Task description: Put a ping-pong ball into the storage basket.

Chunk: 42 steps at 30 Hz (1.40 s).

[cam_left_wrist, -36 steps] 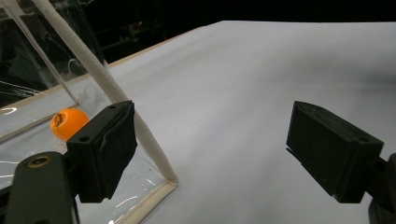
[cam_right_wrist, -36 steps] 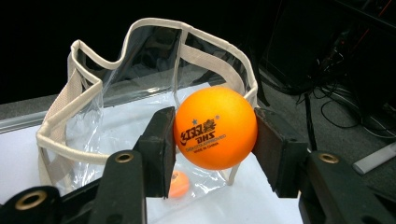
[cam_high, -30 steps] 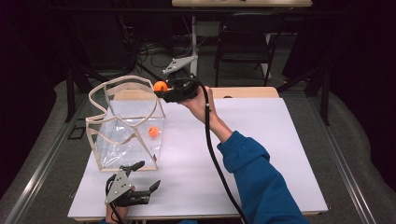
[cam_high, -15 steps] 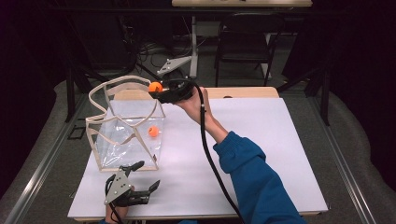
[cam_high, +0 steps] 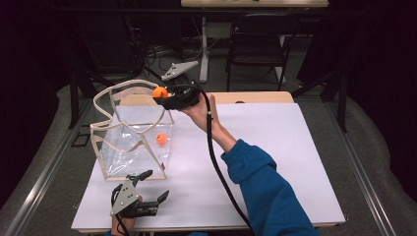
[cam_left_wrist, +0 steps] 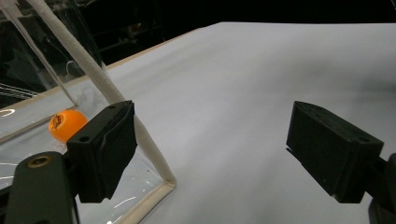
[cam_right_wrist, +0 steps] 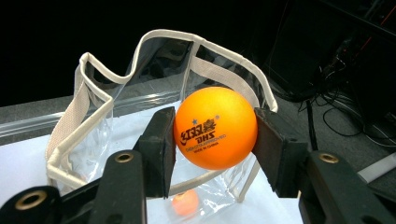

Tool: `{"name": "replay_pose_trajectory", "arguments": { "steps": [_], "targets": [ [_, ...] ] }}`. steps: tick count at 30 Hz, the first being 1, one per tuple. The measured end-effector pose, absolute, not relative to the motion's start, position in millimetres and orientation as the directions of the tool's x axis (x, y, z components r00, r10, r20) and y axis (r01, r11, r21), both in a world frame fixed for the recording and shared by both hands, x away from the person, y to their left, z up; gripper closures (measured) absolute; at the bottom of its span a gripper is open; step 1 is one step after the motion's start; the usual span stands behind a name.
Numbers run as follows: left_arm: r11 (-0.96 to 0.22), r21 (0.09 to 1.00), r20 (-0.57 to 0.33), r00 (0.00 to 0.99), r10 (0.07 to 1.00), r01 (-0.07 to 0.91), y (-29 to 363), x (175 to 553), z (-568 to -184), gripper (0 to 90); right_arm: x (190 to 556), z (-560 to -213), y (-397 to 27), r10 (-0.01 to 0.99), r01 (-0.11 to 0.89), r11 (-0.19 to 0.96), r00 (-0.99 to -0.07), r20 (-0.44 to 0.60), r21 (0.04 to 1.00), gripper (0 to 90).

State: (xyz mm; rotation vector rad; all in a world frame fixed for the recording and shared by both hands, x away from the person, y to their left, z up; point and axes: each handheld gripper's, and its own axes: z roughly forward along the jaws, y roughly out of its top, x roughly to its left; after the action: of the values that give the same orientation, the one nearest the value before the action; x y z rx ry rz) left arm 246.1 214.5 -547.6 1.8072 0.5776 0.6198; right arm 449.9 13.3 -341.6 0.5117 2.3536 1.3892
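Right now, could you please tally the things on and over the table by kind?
Orange balls: 2, one held in the right claw, one inside the bag
Clear bags: 1
Claws: 2, counting the left claw
Total: 5

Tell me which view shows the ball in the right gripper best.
The right gripper view: the held orange ball is large and sharp, pinched between the right gripper's fingers, its print visible. The high view shows it as a small orange dot over the clear bag.
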Motion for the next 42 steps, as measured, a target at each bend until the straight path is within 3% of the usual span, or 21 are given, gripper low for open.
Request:
{"name": "replay_pose_trajectory", "arguments": {
  "steps": [42],
  "targets": [
    [-0.289,0.953,0.131,0.741,0.658,0.088,215.6,246.0,-547.3,15.7,459.3,-355.9,47.5,0.462,0.185,0.535,-0.881,-0.102,0.824,50.6]
  ]
}}
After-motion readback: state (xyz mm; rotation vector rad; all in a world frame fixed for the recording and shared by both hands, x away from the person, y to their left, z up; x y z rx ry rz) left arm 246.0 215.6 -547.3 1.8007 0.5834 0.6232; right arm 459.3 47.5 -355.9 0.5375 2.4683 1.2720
